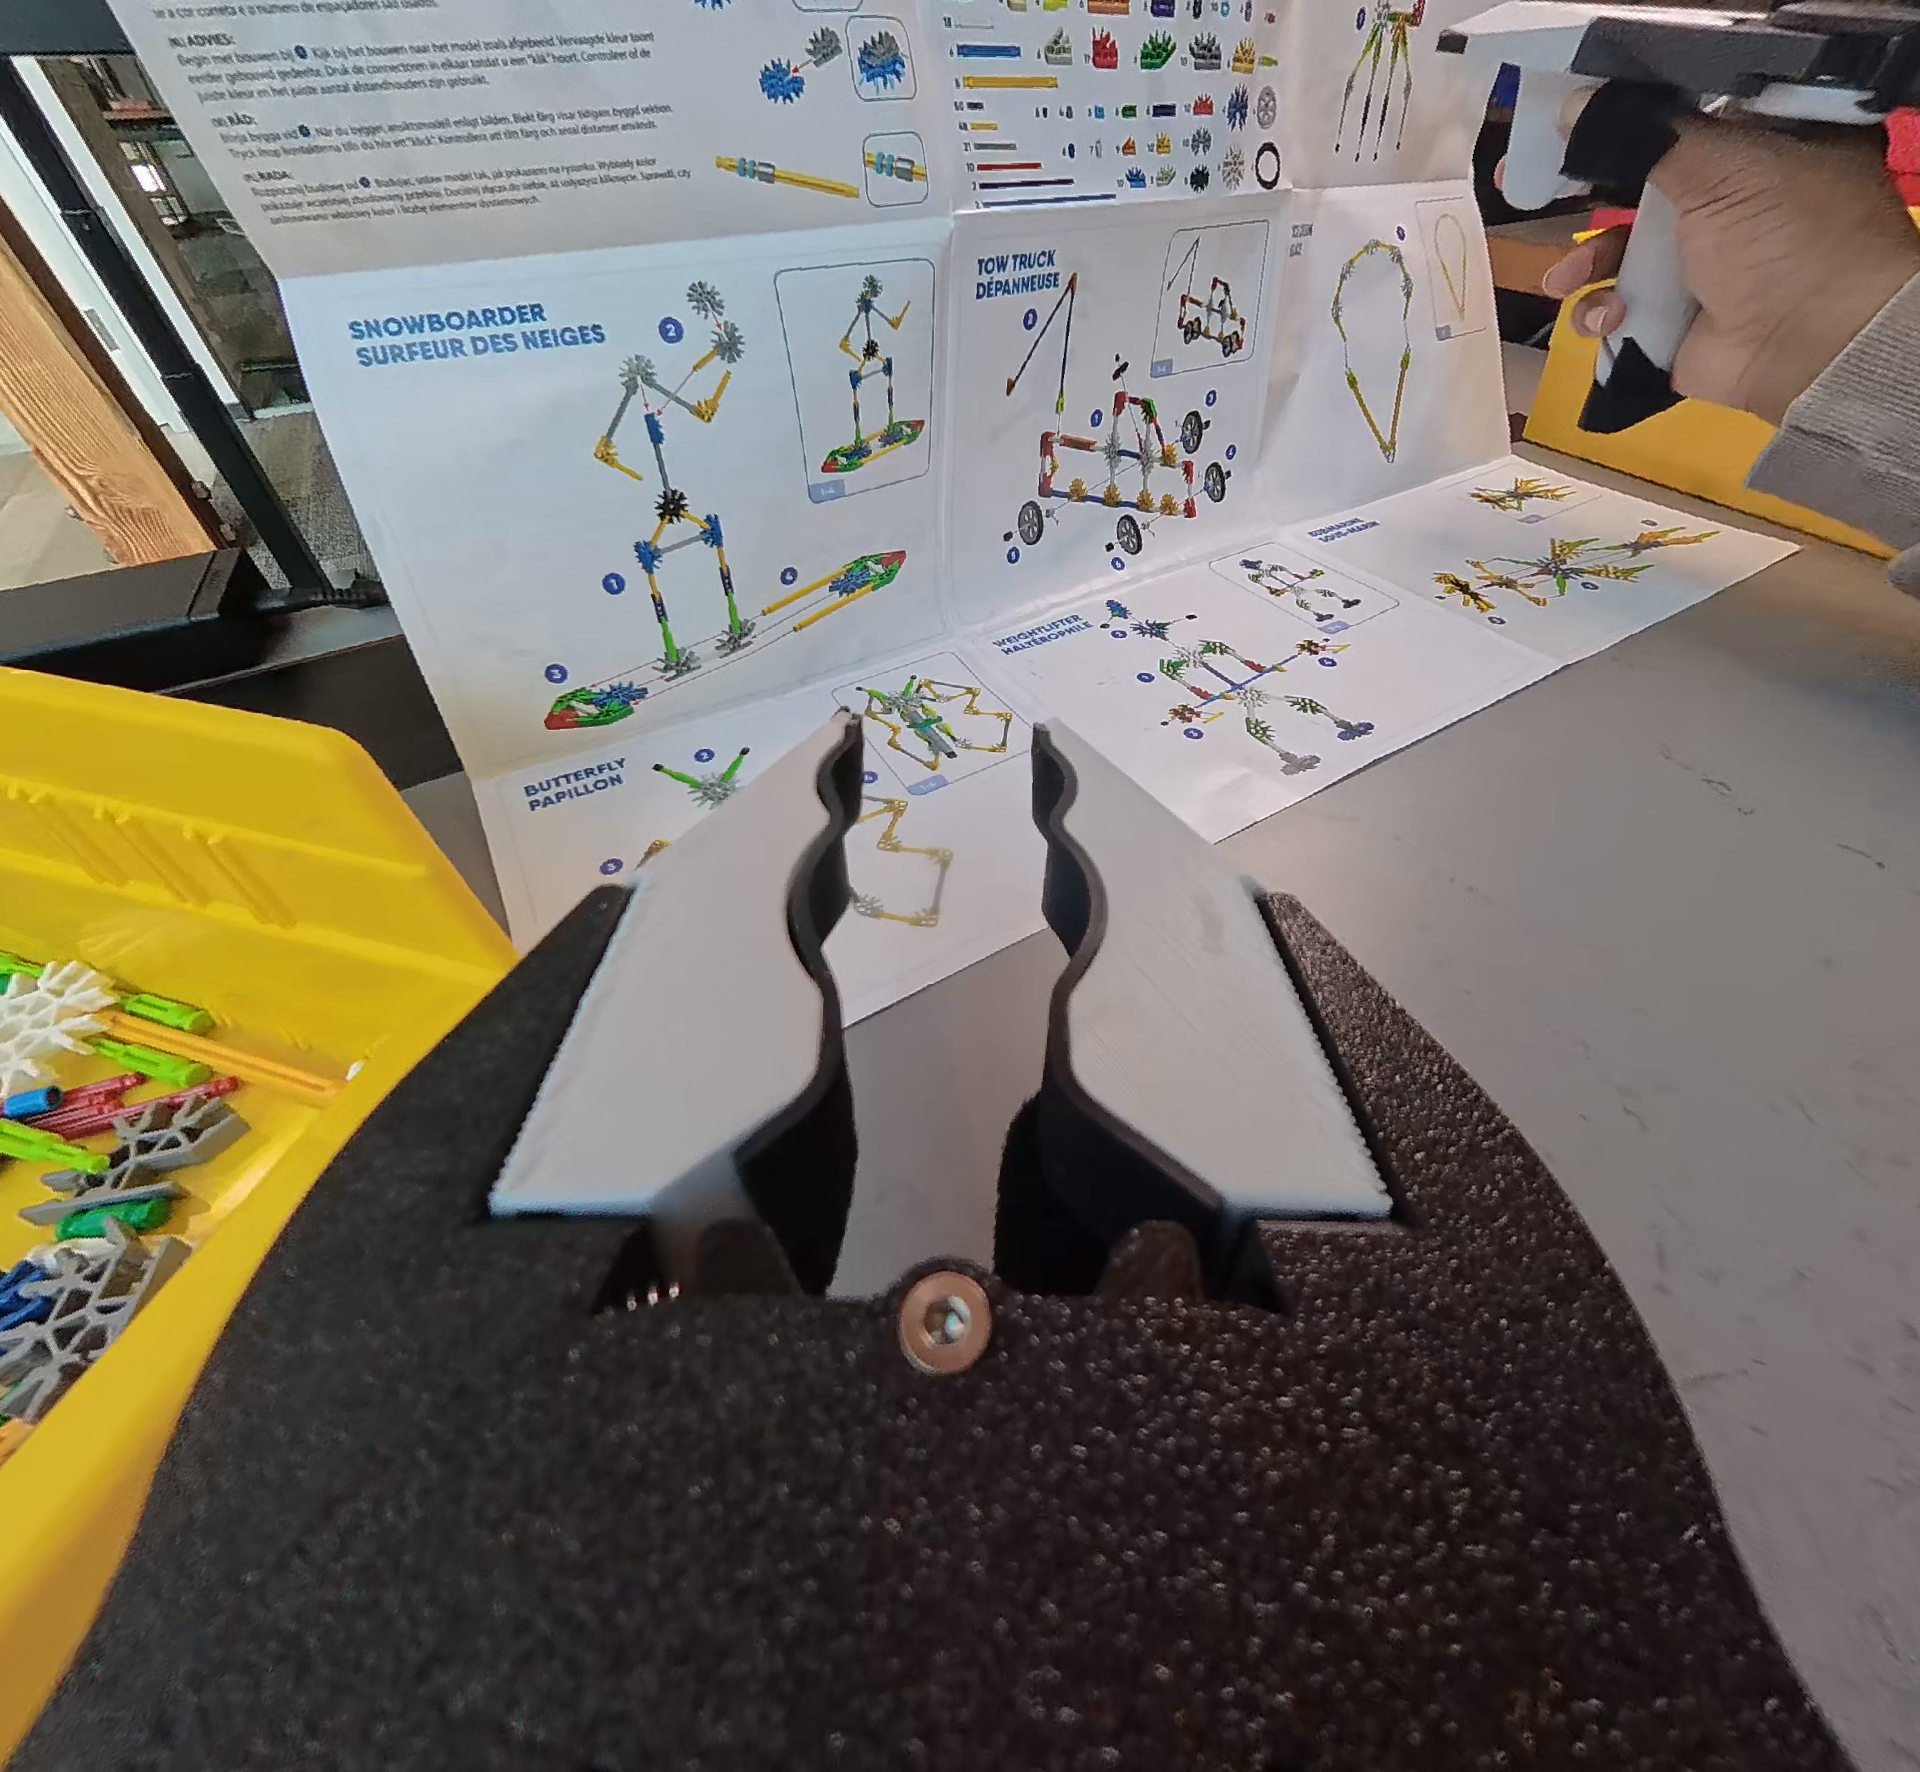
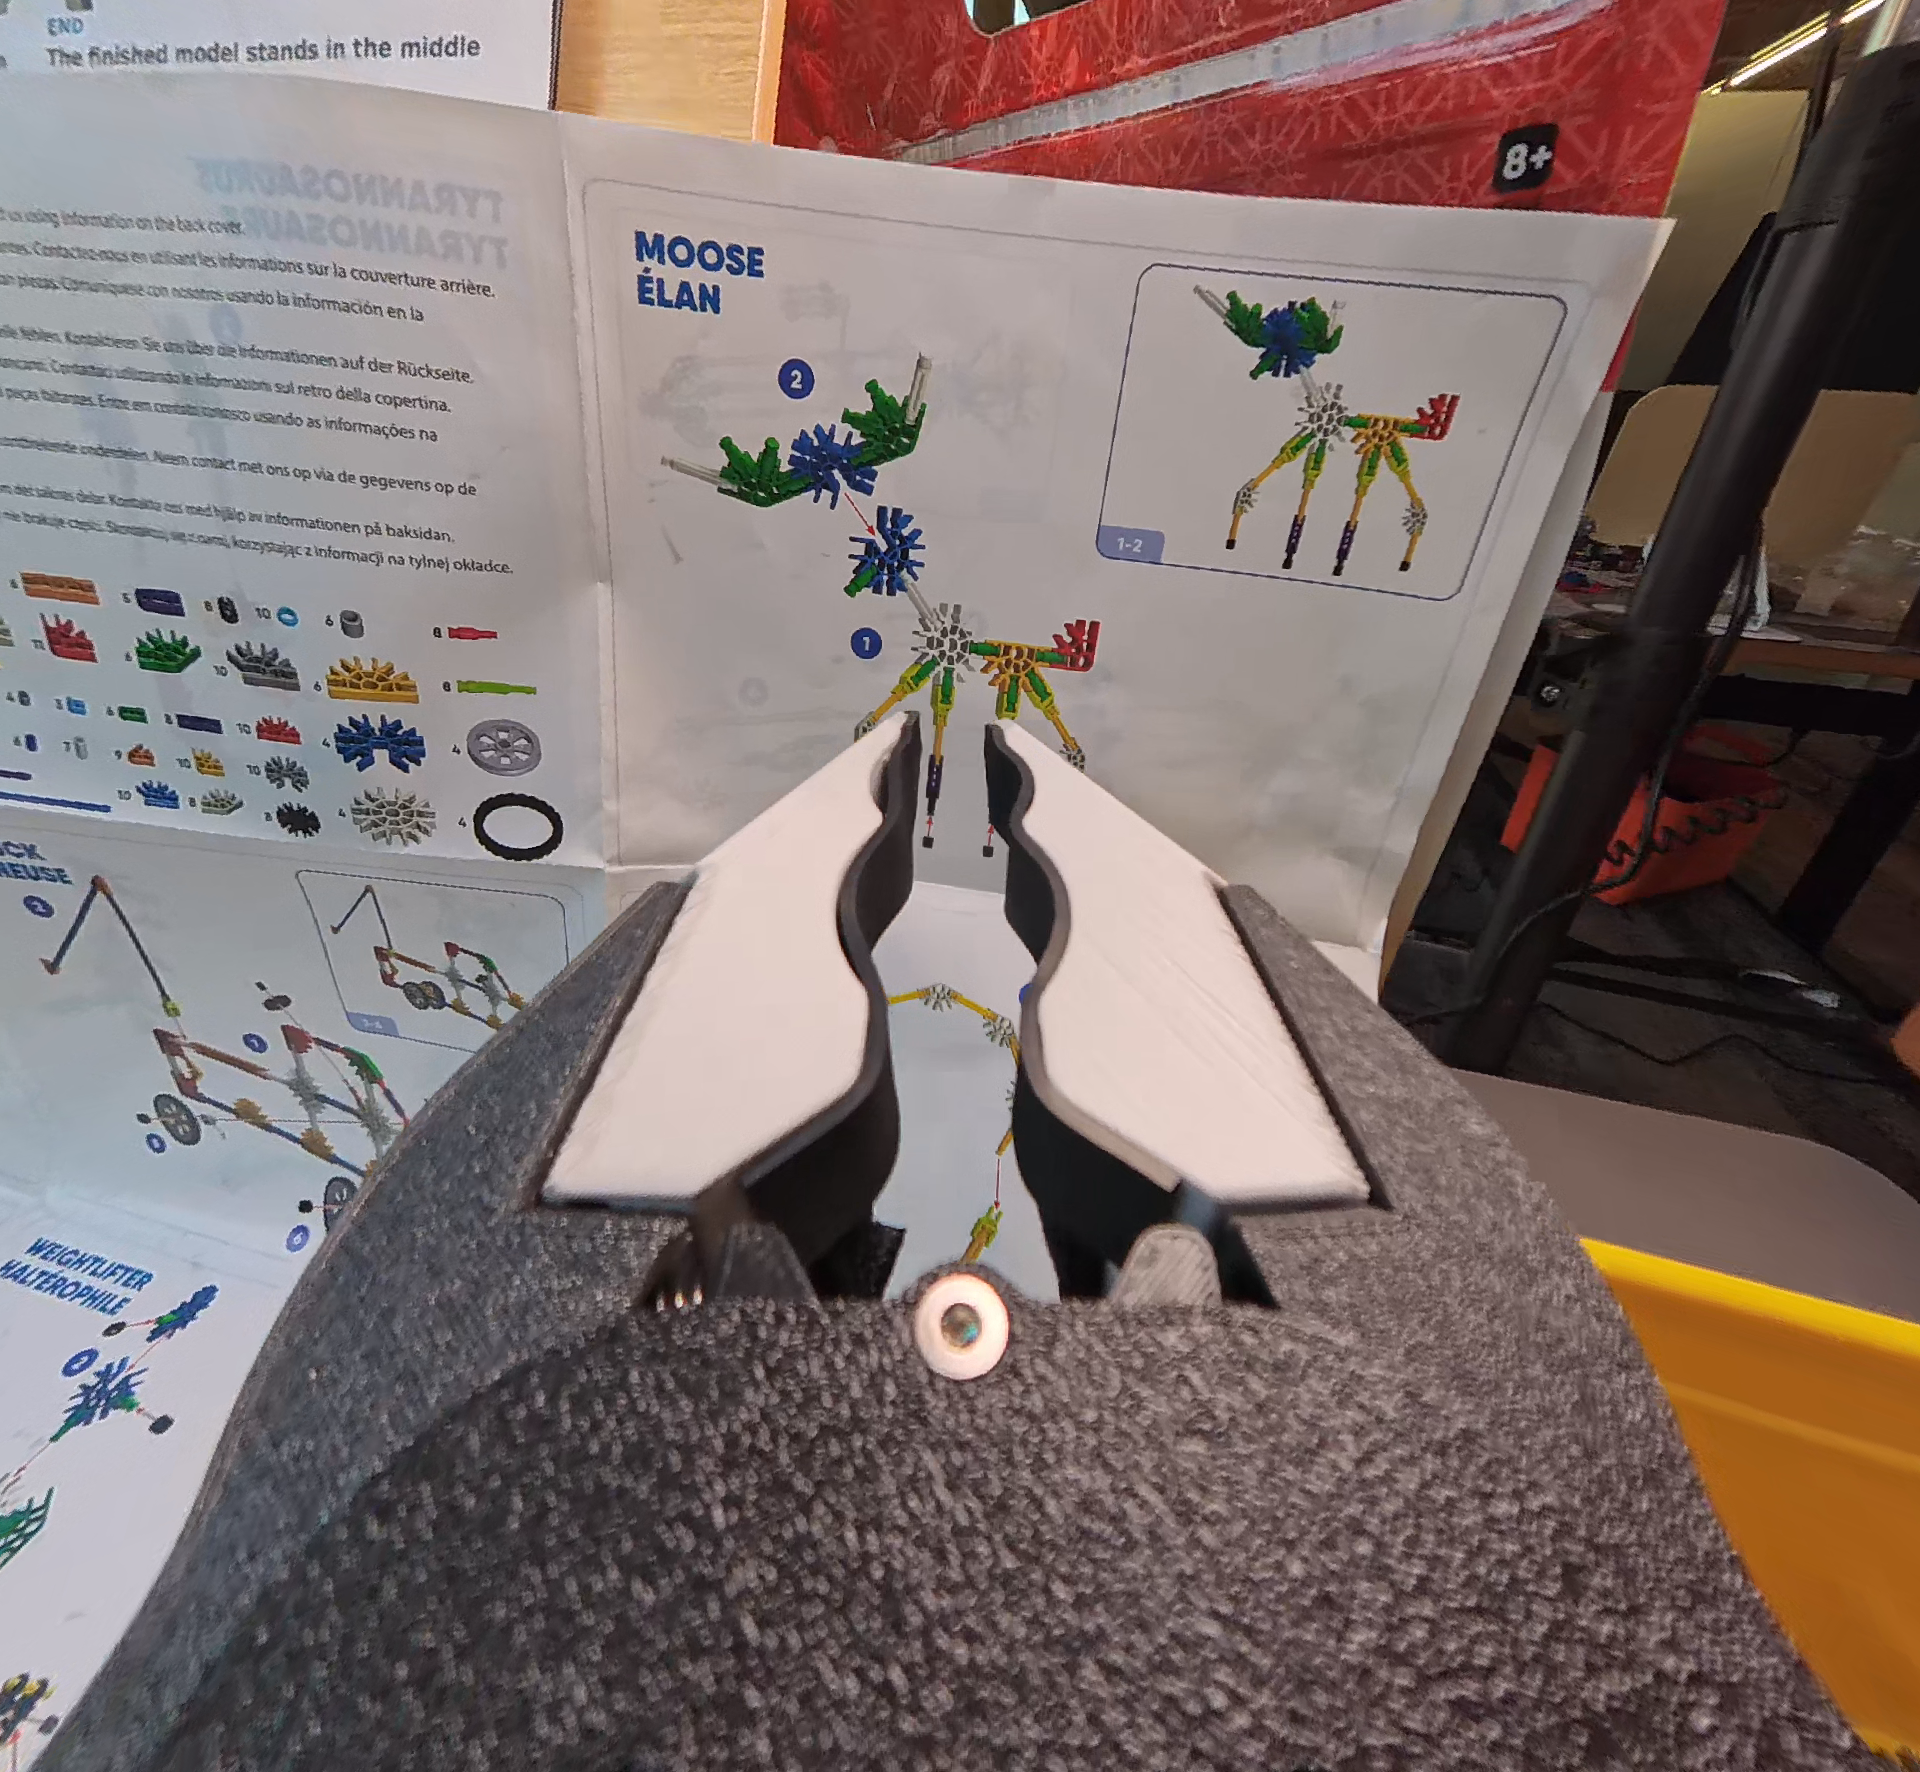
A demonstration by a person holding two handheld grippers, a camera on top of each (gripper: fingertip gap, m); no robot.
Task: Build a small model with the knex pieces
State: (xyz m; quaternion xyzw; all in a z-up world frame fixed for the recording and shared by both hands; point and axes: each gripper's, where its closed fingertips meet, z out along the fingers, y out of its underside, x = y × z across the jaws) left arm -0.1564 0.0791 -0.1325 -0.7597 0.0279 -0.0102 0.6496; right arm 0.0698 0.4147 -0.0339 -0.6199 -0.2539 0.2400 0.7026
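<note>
The left gripper (image 1: 945, 735) was spread and empty, poised above the lower edge of the instruction sheet (image 1: 644, 434), which stood propped upright with its bottom panels lying on the grey table (image 1: 1558, 995). The right gripper (image 2: 951, 735) was also parted, gripping nothing, facing the same sheet. A yellow bin (image 1: 208, 839) just left of the left gripper contained coloured rods and snowflake-shaped connectors (image 1: 114, 1130). A red box (image 2: 1299, 18) stood behind the sheet.

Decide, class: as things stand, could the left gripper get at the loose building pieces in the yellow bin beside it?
Probably yes. The left gripper is open and empty, and the yellow bin sits just to its left with no lid. The building pieces lie exposed, and nothing stands between them and the gripper.
</note>
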